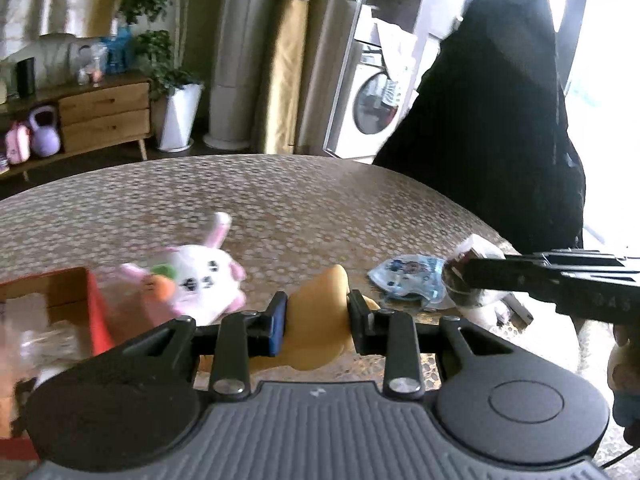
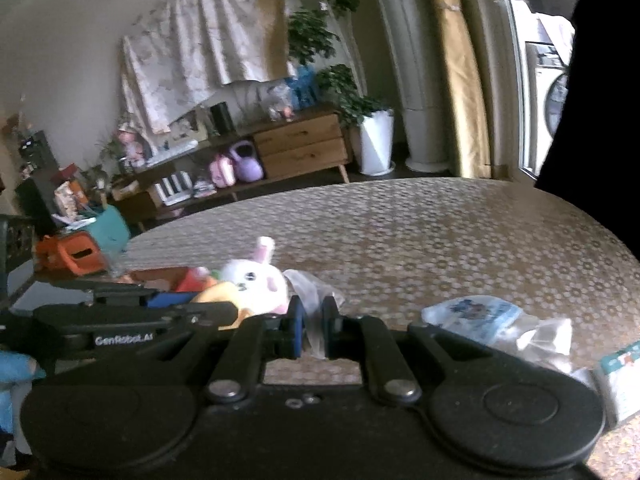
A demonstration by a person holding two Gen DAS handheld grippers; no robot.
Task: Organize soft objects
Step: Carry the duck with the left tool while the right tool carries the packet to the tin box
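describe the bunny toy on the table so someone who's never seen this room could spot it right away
On the table with the patterned cloth, look toward the red-sided cardboard box at the left. Right beside that box sits the bunny toy, a white plush with pink ears. Unlike the yellow soft item between the left gripper's fingers, it carries a small orange carrot.

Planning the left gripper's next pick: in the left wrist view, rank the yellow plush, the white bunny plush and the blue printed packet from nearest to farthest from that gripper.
1. Yellow plush: clamped between the left gripper fingers.
2. White bunny plush: just left, beside the cardboard box.
3. Blue printed packet: off right, by the right gripper.
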